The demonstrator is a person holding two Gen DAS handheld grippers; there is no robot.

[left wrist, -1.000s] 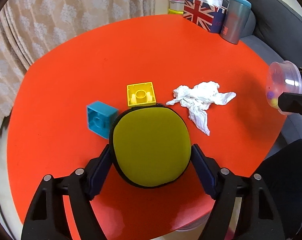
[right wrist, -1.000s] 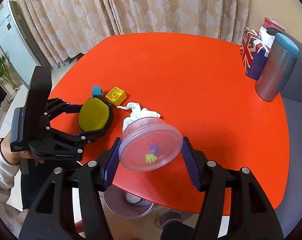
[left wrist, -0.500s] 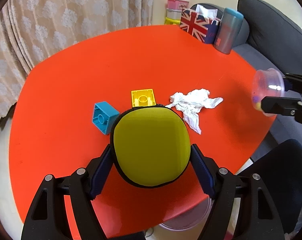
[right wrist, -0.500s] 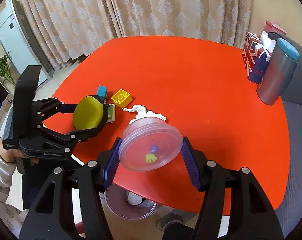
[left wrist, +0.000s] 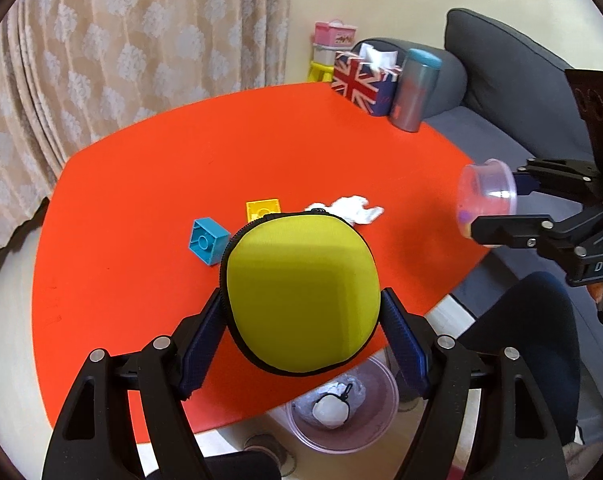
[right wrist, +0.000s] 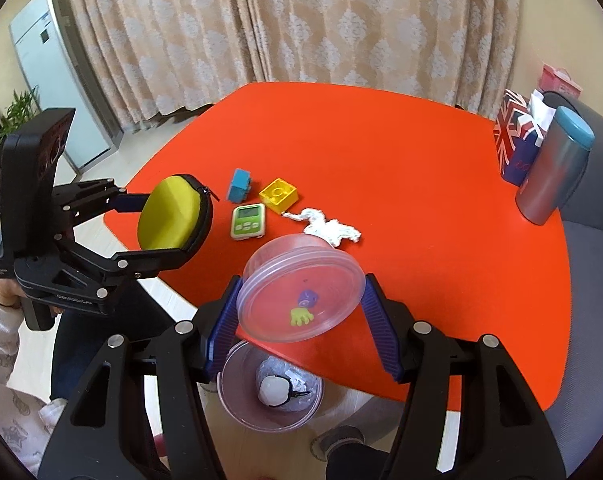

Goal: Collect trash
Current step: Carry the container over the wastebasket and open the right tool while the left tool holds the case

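Left gripper [left wrist: 303, 320] pinches a yellow case [left wrist: 302, 292], right gripper [right wrist: 301, 312] a clear tub [right wrist: 301, 288]; the crumpled tissue [right wrist: 329, 228] on the table [right wrist: 401, 168], likely light and soft, should pinch at its bunched middle.

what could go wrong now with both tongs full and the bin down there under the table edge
1. The left tongs pinch the rounded yellow case only at its sides, so it could slip and land in the bin below.
2. The right tongs hold the clear tub tilted; its small toys might spill.
3. The crumpled tissue remains uncollected.
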